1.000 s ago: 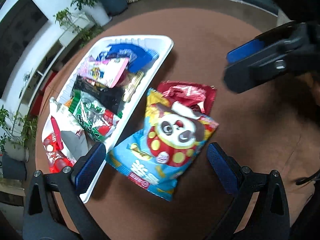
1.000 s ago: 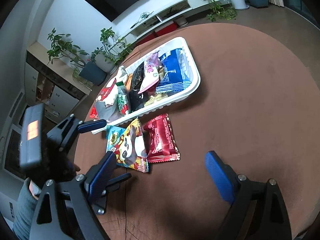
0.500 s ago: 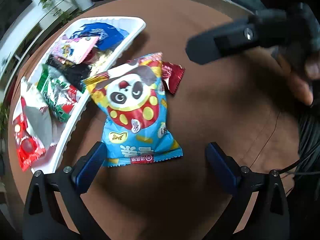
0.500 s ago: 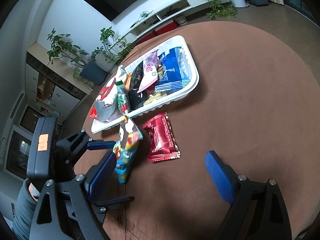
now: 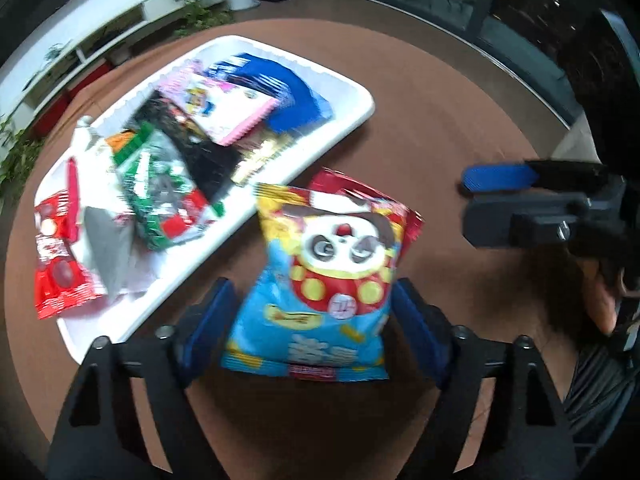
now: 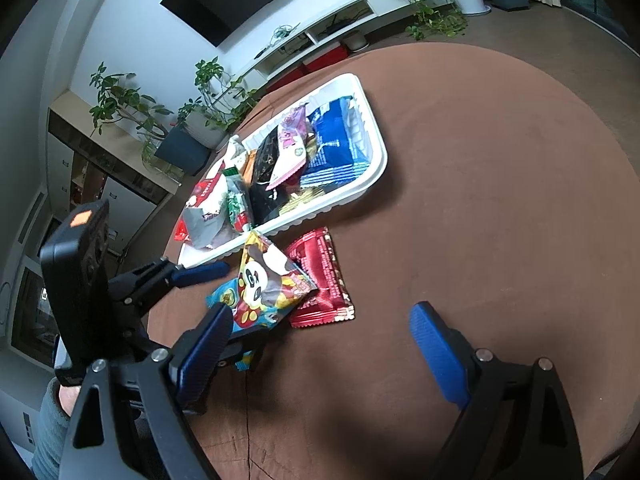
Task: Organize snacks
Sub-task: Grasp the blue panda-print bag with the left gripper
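A blue and yellow panda snack bag point(image 5: 332, 280) stands tilted up between the pads of my left gripper point(image 5: 310, 300), whose jaws are closing and touch both its sides. From the right wrist view the bag point(image 6: 264, 284) leans over a red packet point(image 6: 324, 276) lying flat on the table. That red packet point(image 5: 340, 182) peeks out behind the bag. The white tray point(image 5: 352, 96) with several snack packs sits just beyond, to the left. My right gripper point(image 6: 320, 312) hangs open over the brown table, nothing between its fingers.
The round brown table point(image 6: 500, 200) stretches bare to the right of the tray point(image 6: 376, 136). In the left wrist view my right gripper point(image 5: 480, 200) and a hand sit at the right edge. Potted plants and a low white cabinet stand beyond the table.
The left gripper rolled and moved in on the panda bag, and its jaws narrowed onto it. The bag went from lying flat to tilted up. The right gripper stayed put.
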A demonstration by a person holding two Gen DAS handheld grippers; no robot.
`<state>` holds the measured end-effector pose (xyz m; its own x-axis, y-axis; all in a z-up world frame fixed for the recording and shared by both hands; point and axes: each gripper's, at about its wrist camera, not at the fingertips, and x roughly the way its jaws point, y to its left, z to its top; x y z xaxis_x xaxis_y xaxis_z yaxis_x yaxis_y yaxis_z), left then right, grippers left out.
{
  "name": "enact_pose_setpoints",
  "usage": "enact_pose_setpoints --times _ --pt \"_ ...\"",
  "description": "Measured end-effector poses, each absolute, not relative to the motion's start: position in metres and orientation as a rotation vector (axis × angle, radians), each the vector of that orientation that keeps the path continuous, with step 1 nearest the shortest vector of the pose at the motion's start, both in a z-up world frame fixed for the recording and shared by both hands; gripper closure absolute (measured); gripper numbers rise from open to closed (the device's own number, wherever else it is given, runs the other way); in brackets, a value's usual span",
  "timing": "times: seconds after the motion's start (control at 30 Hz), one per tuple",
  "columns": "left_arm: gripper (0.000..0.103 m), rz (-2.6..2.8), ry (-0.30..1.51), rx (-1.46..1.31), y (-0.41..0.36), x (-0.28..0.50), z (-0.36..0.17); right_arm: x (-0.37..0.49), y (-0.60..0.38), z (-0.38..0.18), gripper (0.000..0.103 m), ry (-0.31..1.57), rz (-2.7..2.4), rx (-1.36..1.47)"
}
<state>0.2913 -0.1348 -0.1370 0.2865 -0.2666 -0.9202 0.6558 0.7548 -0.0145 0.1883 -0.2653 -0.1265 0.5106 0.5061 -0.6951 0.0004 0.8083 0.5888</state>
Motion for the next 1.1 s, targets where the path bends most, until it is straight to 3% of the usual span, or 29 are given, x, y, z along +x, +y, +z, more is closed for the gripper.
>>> enact_pose_setpoints --times 0.27,0.57,0.93,1.1 --pt "0.033 -0.64 1.134 0.424 -0.148 0.292 -0.148 0.189 -0.263 -0.126 0.011 1.005 0.263 0.493" --pt "0.05 -0.578 1.118 0.309 -0.144 0.28 -0.152 0.199 -0.255 -0.124 0.016 1.047 0.169 0.302" --pt "0.052 -0.497 1.122 0.174 -0.101 0.256 -0.152 0.22 -0.223 -0.125 0.016 1.08 0.227 0.145" --pt "0.052 -0.446 1.103 0.091 -0.074 0.24 -0.151 0.229 -0.207 -0.131 0.022 1.101 0.261 0.106"
